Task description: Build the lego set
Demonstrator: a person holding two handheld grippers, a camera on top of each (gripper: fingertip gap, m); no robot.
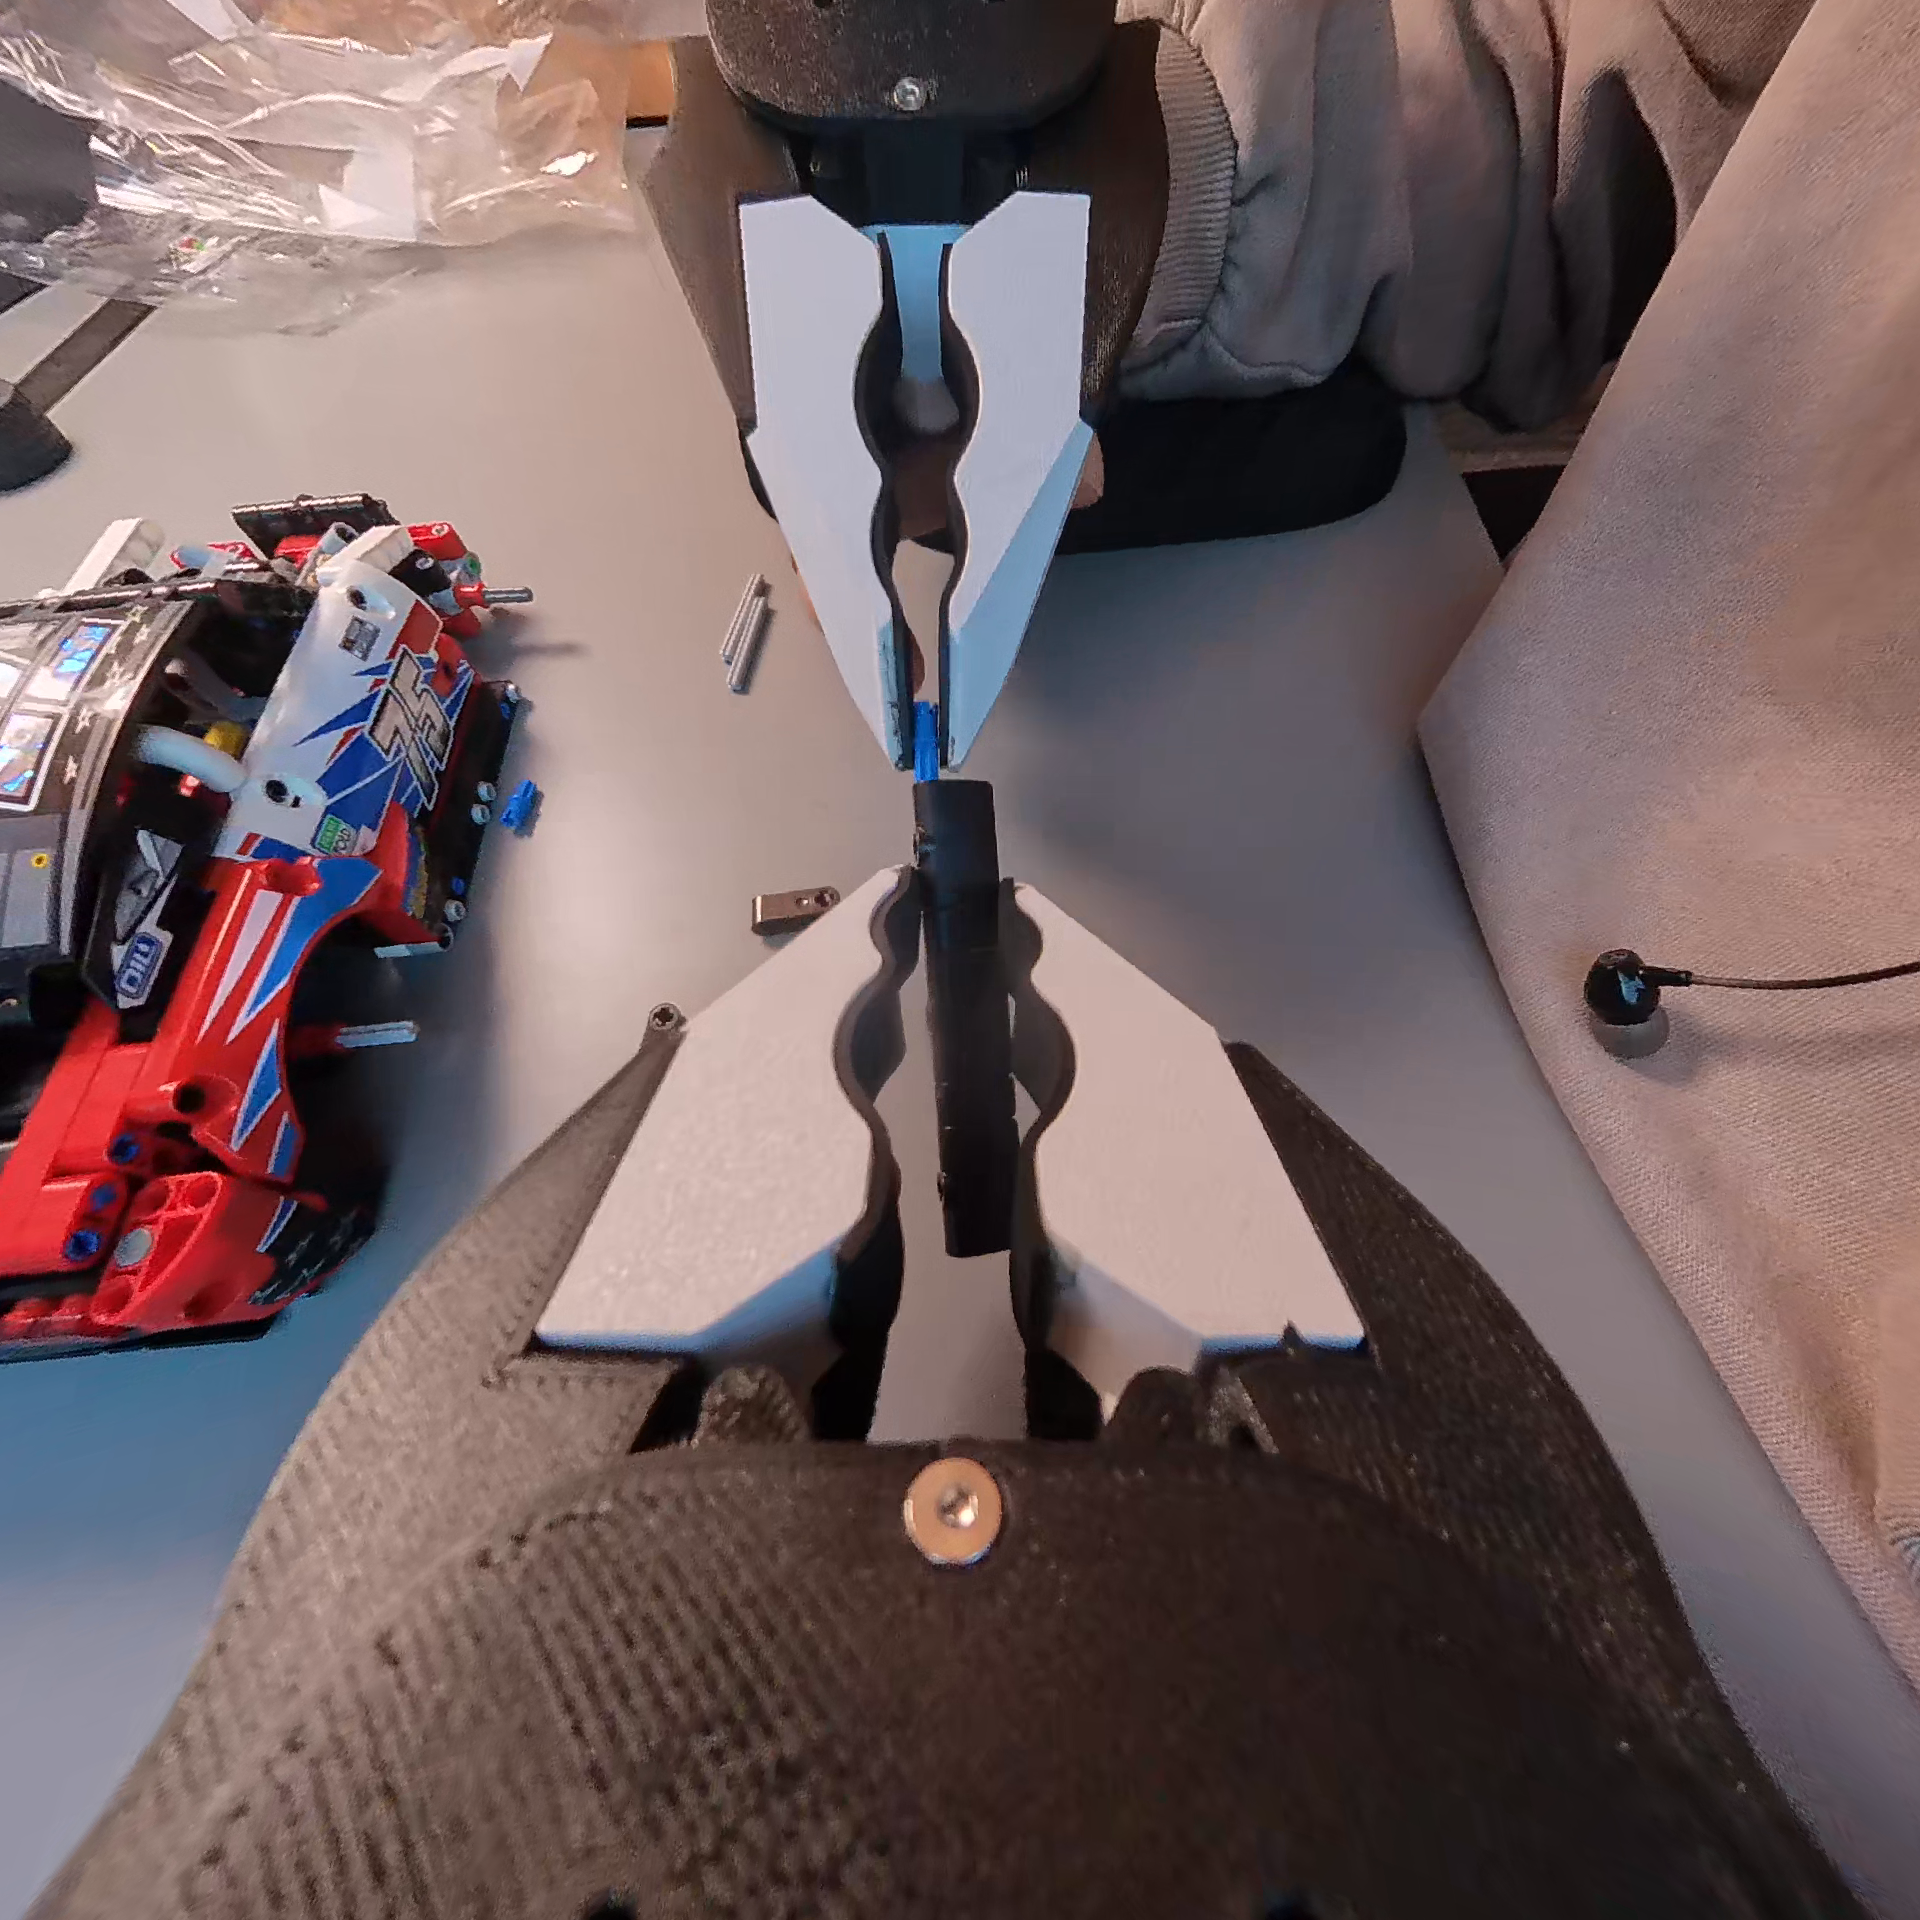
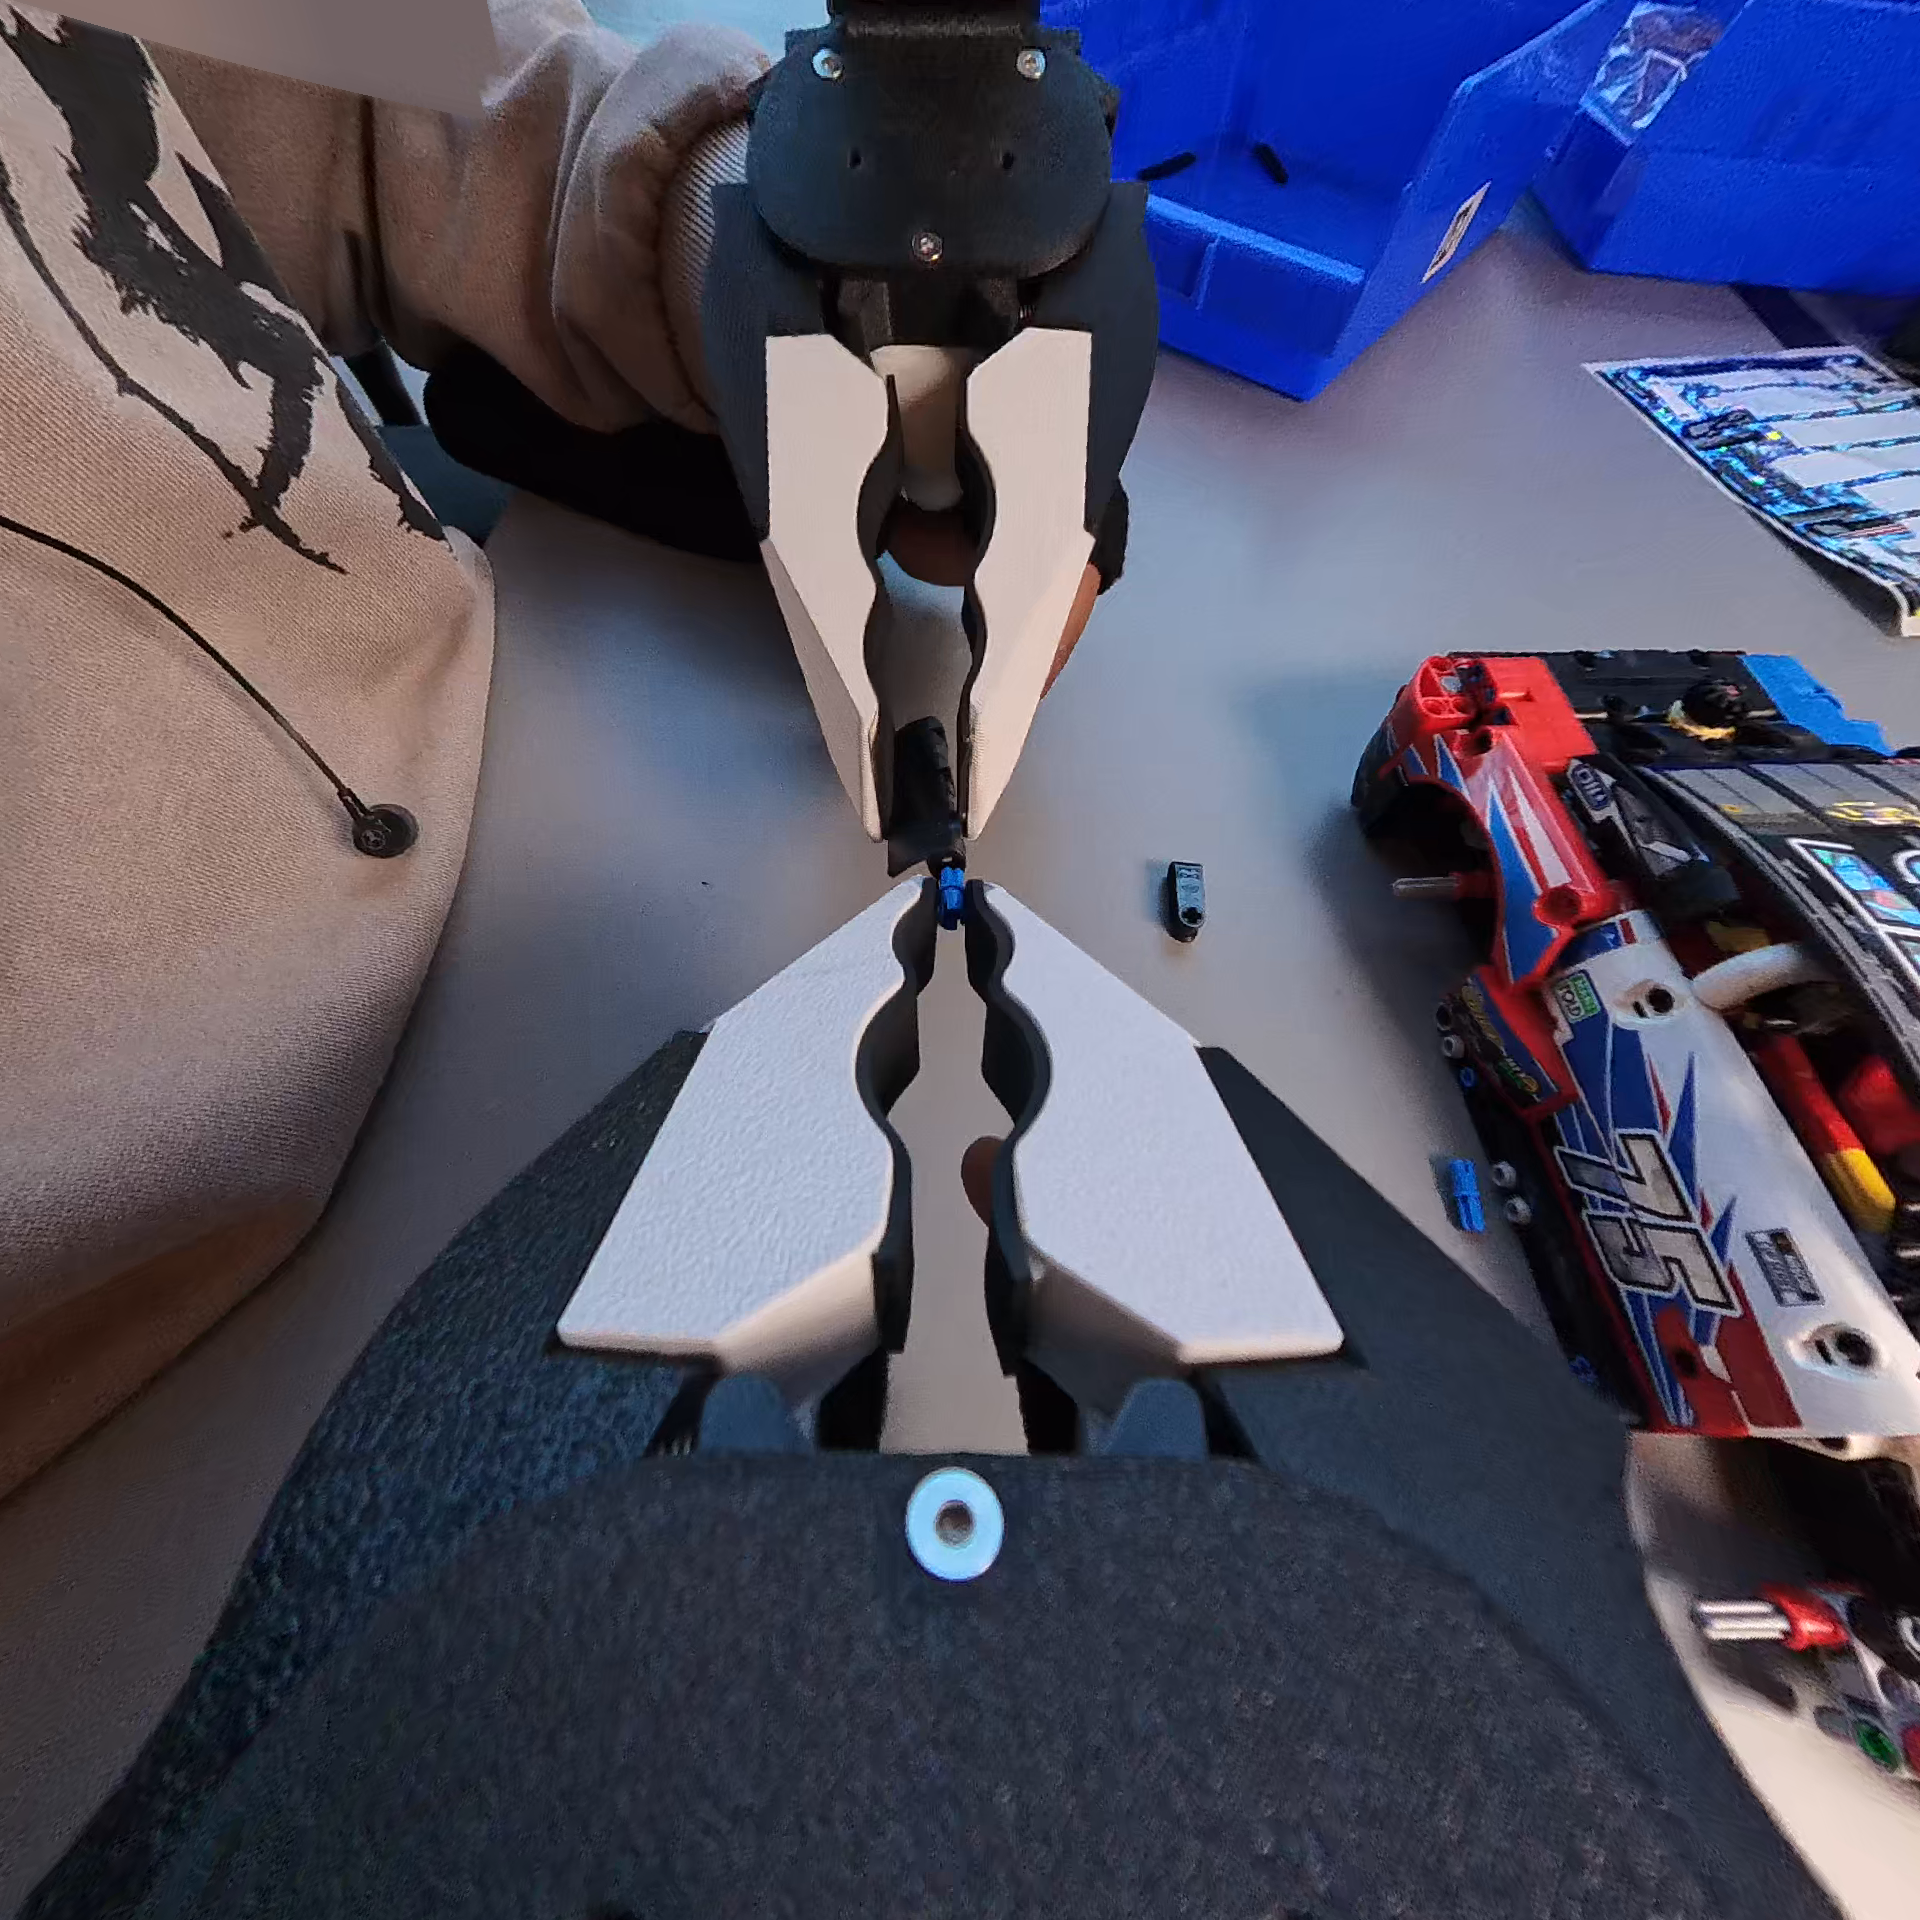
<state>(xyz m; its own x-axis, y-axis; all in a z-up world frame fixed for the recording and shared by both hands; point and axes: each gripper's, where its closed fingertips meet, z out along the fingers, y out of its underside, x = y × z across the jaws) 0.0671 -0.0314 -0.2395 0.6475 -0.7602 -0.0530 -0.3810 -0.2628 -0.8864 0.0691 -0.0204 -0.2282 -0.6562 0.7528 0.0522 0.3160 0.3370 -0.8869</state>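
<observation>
Left gripper clamps a black beam; right gripper pinches a blue pin, seemingly touching it

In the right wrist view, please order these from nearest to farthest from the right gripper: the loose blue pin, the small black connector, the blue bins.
From the right gripper:
1. Small black connector, just right on the table.
2. Loose blue pin, farther right beside the car.
3. Blue bins, far upper right.

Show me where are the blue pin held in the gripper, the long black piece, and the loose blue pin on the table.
held blue pin (image 2: 949, 898), right wrist view, its middle.
long black piece (image 1: 964, 997), left wrist view, mid-length.
loose blue pin (image 2: 1463, 1195), right wrist view, its middle, beside the car model.
</observation>
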